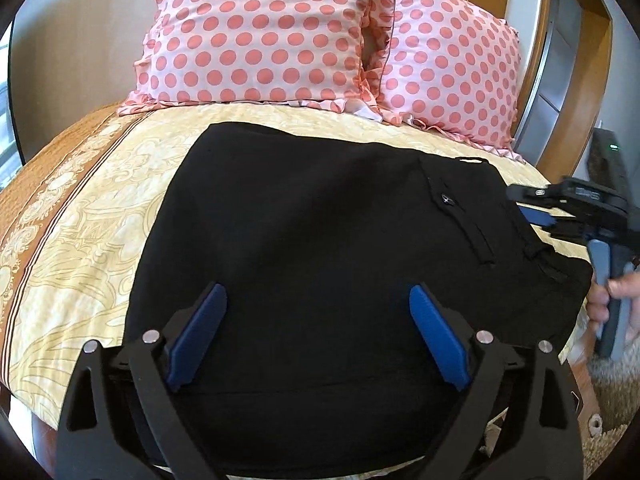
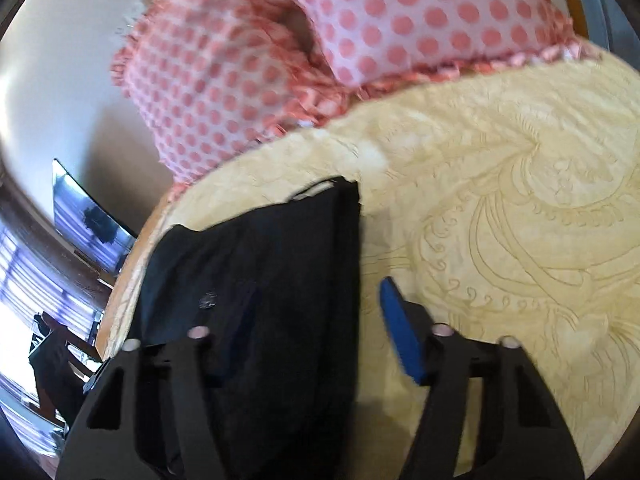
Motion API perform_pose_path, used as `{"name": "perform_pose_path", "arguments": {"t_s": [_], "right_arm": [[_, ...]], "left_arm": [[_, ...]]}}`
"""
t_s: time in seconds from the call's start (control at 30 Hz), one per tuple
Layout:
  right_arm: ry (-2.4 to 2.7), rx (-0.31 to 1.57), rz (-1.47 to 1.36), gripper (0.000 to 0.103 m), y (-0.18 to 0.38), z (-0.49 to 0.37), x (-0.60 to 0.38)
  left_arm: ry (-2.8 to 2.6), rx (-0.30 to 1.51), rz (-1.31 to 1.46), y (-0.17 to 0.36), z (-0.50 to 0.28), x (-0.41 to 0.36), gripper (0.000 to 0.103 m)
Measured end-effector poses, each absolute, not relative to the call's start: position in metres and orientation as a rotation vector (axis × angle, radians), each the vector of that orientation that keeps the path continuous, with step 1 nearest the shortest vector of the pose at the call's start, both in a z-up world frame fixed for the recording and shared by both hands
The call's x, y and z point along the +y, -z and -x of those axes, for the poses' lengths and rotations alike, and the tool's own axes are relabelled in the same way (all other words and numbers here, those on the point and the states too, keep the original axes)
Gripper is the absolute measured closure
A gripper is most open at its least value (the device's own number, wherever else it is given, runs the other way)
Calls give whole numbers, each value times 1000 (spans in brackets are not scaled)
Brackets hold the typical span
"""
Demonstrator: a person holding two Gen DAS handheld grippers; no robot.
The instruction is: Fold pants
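Black pants (image 1: 320,248) lie folded flat on the yellow bedspread (image 1: 100,216), back pocket button up, waistband to the right. My left gripper (image 1: 318,300) is open and empty, its blue fingers (image 1: 200,332) spread just above the pants' near part. My right gripper (image 1: 536,214) appears at the pants' right edge, held in a hand. In the right wrist view the right gripper (image 2: 320,304) is open over the pants' edge (image 2: 280,260), one blue finger (image 2: 400,332) above the bedspread (image 2: 520,220), the other over black cloth.
Two pink polka-dot pillows (image 1: 260,32) (image 1: 448,68) stand at the head of the bed, against a wooden headboard (image 1: 532,20). The bed's right edge drops to a shaggy rug (image 1: 612,400). A wall screen (image 2: 88,216) and windows show at the left in the right wrist view.
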State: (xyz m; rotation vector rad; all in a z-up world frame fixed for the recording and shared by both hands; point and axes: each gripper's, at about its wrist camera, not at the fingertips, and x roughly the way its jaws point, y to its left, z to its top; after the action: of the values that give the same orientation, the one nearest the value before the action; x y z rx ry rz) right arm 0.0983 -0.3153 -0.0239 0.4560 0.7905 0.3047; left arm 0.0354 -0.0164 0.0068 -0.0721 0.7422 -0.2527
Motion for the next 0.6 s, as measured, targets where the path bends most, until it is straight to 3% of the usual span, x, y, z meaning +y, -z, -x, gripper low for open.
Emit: {"name": "perform_pose_path", "arguments": {"t_s": [0.17,0.3,0.6], "right_arm": [[-340,820,-493,57,36,-112,-317],[-379,815,-480,74,35,-110,-315],[-416,847,-522,69,37,-122,-319]], "left_arm": [[261,734,71,-6,-34,-16,10],[290,747,121,-15,-37,-10,12],[177,722,271,-52,-89,57,13]]}}
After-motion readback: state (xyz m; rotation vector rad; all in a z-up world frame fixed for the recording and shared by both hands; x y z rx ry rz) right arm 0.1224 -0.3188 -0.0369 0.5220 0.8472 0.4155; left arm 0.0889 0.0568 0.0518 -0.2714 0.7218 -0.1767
